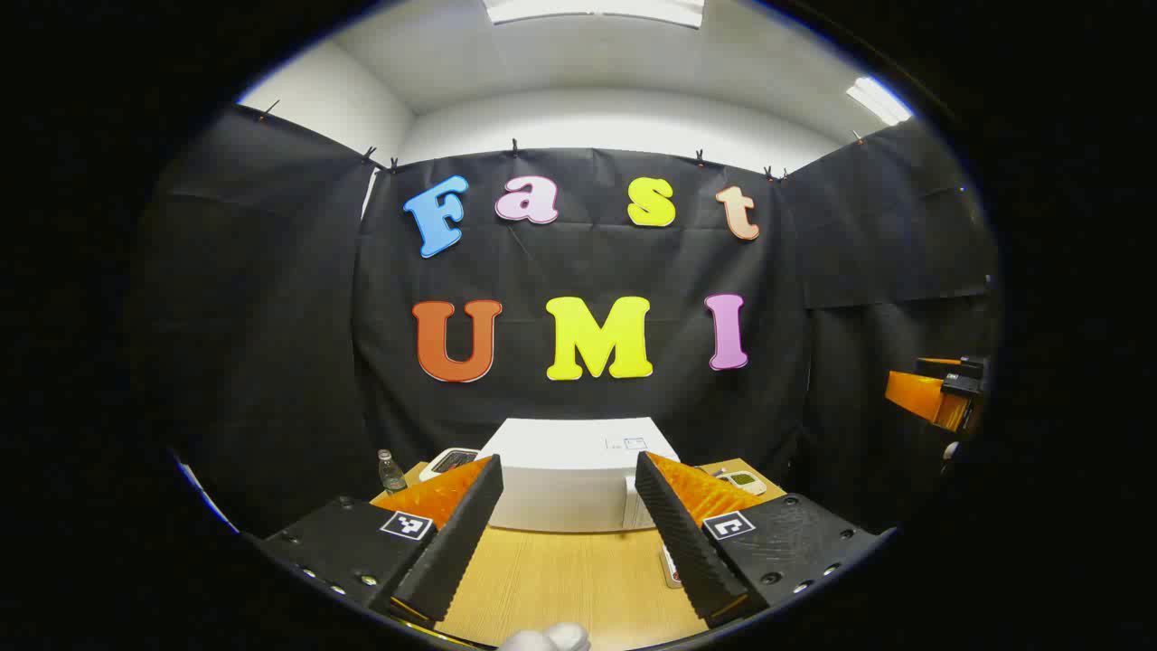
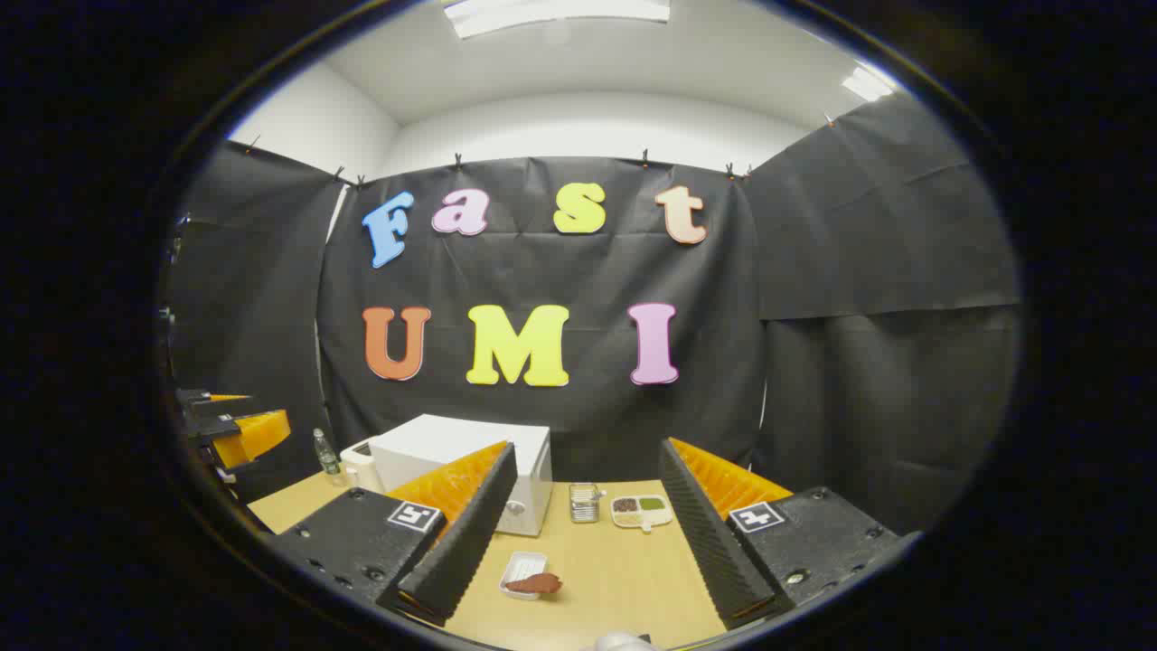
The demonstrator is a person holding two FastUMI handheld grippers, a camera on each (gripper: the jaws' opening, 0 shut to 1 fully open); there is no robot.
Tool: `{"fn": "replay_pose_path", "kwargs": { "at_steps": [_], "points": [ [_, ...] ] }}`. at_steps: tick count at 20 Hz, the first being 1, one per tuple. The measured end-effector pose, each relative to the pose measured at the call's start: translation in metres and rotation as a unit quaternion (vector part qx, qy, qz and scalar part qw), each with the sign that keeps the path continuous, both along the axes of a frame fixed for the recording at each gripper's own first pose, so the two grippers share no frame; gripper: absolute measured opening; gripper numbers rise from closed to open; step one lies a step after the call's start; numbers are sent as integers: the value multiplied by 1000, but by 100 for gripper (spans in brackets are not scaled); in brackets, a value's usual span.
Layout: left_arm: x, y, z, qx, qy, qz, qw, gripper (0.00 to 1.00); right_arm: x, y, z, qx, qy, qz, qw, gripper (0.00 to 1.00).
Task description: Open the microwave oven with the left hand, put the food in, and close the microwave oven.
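Facing a closed white microwave at lower centre, the left gripper hangs spread wide; the right gripper, equally spread, frames a tray of food on the table.

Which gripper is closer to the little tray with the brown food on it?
Right. The right gripper hangs just above the food tray on the table. The left gripper faces the microwave, off to the tray's left.
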State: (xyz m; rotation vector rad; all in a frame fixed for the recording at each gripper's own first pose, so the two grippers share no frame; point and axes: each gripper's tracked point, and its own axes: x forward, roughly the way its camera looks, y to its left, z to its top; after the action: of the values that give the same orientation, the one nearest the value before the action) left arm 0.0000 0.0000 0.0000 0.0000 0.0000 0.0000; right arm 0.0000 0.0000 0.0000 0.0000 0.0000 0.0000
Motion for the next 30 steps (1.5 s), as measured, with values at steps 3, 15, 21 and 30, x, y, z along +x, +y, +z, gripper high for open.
{"fn": "replay_pose_path", "kwargs": {
  "at_steps": [3,15,21,30],
  "points": [
    [1,1,0,2,1,-3,1000,93,-4,2,3,7,-6,3,1000,96],
    [8,-4,-13,25,6,-4,1000,92,-4,-3,-5,10,-4,-3,1000,96],
    [55,-36,-51,28,6,-10,1000,93,17,-21,-2,4,4,12,1000,96],
    [165,-108,-150,5,25,-30,999,93,54,-56,-7,0,13,30,999,100]
  ]
}}
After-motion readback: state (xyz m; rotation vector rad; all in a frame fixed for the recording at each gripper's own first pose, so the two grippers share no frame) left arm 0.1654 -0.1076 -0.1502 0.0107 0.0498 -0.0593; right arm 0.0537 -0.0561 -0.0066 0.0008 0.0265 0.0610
